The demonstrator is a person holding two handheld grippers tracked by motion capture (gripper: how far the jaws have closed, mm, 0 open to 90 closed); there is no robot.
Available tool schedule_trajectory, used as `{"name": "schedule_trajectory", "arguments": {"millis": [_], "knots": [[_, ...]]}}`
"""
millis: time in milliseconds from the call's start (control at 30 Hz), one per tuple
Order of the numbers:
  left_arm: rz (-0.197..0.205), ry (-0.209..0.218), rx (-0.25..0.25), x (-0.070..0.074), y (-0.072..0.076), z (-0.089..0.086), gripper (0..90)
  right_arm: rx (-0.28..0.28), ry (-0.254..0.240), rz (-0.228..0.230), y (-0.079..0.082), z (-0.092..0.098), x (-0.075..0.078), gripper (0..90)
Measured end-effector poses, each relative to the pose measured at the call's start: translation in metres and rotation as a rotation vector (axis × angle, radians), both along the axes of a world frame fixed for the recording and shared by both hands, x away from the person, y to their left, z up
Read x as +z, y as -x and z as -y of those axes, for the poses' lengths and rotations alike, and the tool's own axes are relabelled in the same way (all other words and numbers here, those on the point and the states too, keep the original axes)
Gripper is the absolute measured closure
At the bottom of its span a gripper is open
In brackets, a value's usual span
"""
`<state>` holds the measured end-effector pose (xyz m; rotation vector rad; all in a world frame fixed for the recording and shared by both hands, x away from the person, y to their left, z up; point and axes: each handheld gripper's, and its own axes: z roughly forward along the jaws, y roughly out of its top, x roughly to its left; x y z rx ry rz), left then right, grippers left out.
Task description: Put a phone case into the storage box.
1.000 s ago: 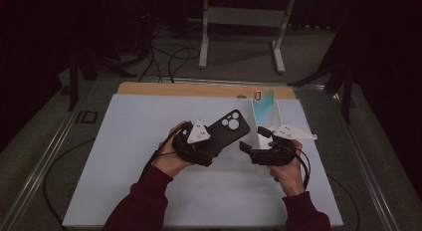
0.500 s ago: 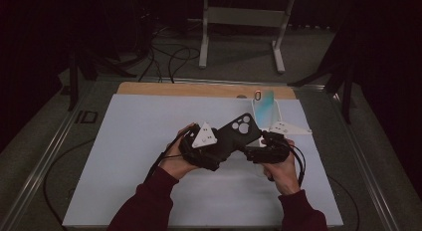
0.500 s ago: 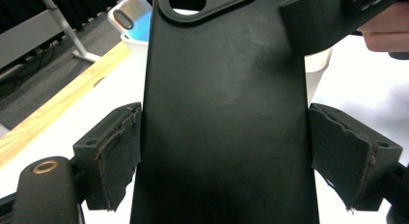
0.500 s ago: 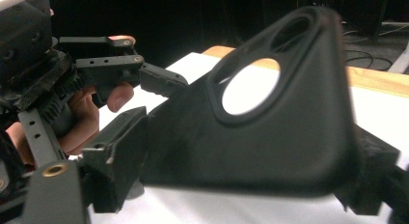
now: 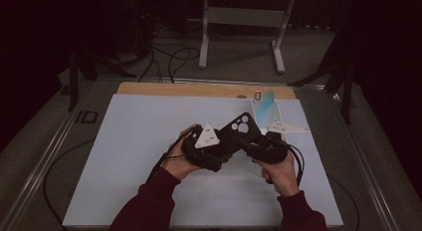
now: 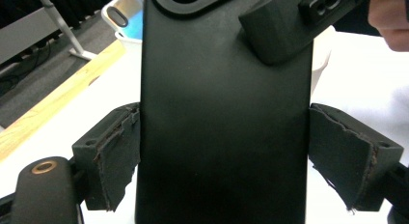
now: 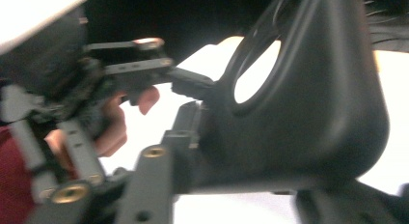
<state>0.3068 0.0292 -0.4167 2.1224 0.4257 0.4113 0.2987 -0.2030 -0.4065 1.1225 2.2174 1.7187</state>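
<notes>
We are clamping a light, bendy black rubber phone case (image 6: pixel 224 118) by its long edges in our left hand-held gripper (image 6: pixel 224 156); the right hand-held gripper (image 5: pixel 259 144) is pinching its upper end.

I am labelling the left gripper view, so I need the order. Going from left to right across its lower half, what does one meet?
Left jaw pad → black phone case → right jaw pad.

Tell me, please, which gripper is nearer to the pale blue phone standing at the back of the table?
Right. The right gripper sits just in front of the blue phone; the left gripper, clamping the black case, is farther left.
</notes>
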Motion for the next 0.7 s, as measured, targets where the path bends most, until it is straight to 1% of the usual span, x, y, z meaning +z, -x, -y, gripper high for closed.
{"name": "schedule_trajectory", "arguments": {"millis": [67,100,133,167,200,233,267,300,333,400,433,500,567,633,700], "knots": [[-0.001,-0.005,0.002,-0.002,0.000,0.001,15.2,0.017,-0.005,-0.006,0.000,-0.002,0.000,77.8],[-0.003,-0.005,0.003,-0.002,0.000,0.002,15.2,0.014,-0.009,-0.003,0.001,-0.003,0.001,79.5],[0.019,-0.004,0.020,-0.003,0.001,0.000,16.8,0.012,-0.005,0.003,0.002,-0.003,0.001,80.4],[0.044,0.027,0.048,-0.003,0.001,-0.003,43.3,0.007,-0.004,0.005,0.002,-0.003,0.002,81.8],[0.020,0.074,0.028,-0.002,-0.002,-0.007,46.4,-0.004,0.006,0.009,0.003,-0.002,0.002,85.3],[0.010,0.094,0.020,-0.002,-0.002,-0.009,38.0,0.002,-0.006,0.002,0.003,0.000,0.001,85.5],[0.018,0.082,0.022,-0.003,-0.001,-0.009,33.9,0.006,-0.029,-0.007,0.003,0.001,0.000,85.8],[0.021,0.074,0.021,-0.003,-0.001,-0.008,31.9,-0.003,-0.012,0.004,0.004,0.002,0.000,86.0],[0.014,0.070,0.016,-0.004,0.000,-0.008,31.4,-0.009,0.001,0.015,0.005,0.002,0.001,86.1],[0.011,0.071,0.013,-0.004,0.000,-0.007,29.6,-0.012,0.013,0.019,0.005,0.002,0.000,86.2],[0.006,0.078,0.009,-0.004,-0.001,-0.006,29.4,-0.013,0.019,0.023,0.005,0.001,0.000,86.2],[-0.013,0.085,0.000,-0.004,-0.002,-0.006,27.4,-0.006,0.022,0.025,0.005,0.001,0.000,86.2],[-0.024,0.076,0.000,-0.005,-0.003,-0.007,24.1,0.000,0.023,0.033,0.005,0.001,0.001,86.2],[-0.040,0.080,-0.004,-0.006,-0.004,-0.008,21.1,-0.003,0.025,0.042,0.005,0.002,0.002,86.1],[-0.042,0.082,-0.003,-0.005,-0.004,-0.009,17.6,-0.003,0.016,0.048,0.006,0.004,0.003,86.1]]}}
